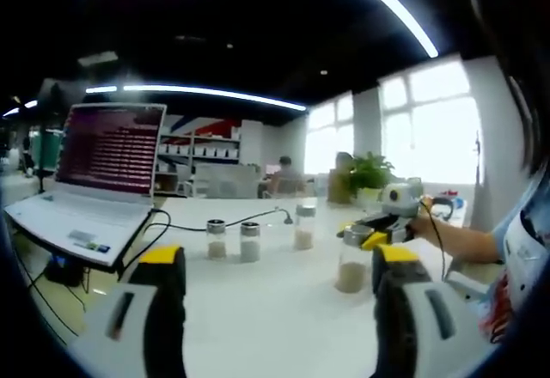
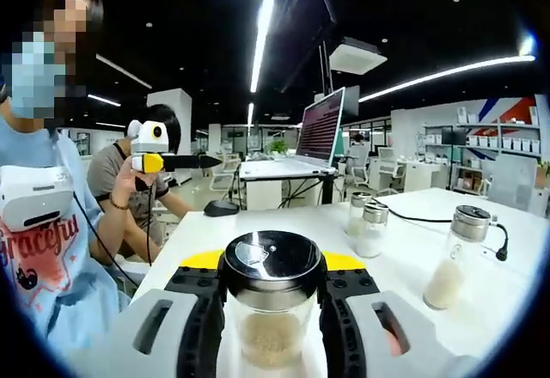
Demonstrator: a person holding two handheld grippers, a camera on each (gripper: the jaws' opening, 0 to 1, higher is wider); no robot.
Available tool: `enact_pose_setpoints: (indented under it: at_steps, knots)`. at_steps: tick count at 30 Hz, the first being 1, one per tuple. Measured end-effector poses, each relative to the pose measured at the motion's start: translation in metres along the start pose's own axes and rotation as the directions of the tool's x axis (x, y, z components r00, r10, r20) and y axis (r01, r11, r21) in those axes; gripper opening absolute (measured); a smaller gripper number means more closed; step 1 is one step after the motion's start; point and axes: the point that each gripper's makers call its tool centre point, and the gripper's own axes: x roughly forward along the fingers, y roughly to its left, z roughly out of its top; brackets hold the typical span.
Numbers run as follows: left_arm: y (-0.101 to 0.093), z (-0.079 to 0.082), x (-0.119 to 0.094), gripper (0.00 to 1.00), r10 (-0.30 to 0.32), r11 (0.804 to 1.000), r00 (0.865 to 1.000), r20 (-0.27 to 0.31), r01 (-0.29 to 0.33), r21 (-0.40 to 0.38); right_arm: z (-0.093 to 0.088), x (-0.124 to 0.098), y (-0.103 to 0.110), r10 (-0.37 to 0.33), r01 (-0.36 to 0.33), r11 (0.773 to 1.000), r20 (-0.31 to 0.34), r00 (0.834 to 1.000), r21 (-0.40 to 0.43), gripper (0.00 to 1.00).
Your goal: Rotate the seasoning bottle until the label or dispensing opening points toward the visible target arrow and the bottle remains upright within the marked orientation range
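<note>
White tabletop (image 1: 284,301) carries a laptop (image 1: 94,180) and spare bottles. Right gripper (image 2: 273,309) clamps the seasoning bottle (image 2: 271,309) upright between its fingers — the left gripper view shows this from outside, its own left gripper (image 1: 279,309) held wide, bare table between.

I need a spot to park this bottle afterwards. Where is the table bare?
Bare white table lies in front of the left claw, between the laptop and the bottle held in the right claw. Behind, three bottles and a cable crowd it.
</note>
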Motion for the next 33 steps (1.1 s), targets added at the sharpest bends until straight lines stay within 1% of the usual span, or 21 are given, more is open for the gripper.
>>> enact_pose_setpoints:
  at_steps: [7,17,19,22,26,33]
  knots:
    - [-0.0020,0.0003,-0.0002,0.95,-0.007,1.000,1.000,-0.003,0.007,0.003,0.0004,-0.0006,-0.0002,-0.025,0.025,1.000,0.016,1.000,-0.001,0.41]
    - [-0.0029,-0.0009,0.0015,0.95,-0.007,1.000,1.000,-0.009,0.007,0.002,0.0013,-0.0017,-0.0018,-0.092,0.092,0.996,0.036,0.995,0.001,0.41]
    - [-0.0027,-0.0018,0.0020,0.95,-0.002,1.000,1.000,-0.015,0.002,0.014,0.0012,-0.0016,-0.0027,-0.130,0.130,0.991,0.027,0.991,-0.002,0.41]
    - [-0.0040,-0.0040,0.0037,0.95,0.004,0.999,1.000,-0.028,-0.003,0.041,0.0008,-0.0013,-0.0031,-0.151,0.151,0.988,0.026,0.988,0.001,0.41]
    - [-0.0059,-0.0039,0.0044,0.94,-0.014,1.000,1.000,-0.022,0.014,0.020,0.0008,-0.0019,-0.0041,-0.173,0.173,0.985,0.043,0.984,0.006,0.41]
    - [-0.0048,-0.0035,0.0042,0.94,-0.006,1.000,1.000,-0.019,0.007,0.021,0.0009,-0.0012,-0.0054,-0.208,0.208,0.978,0.060,0.976,0.010,0.41]
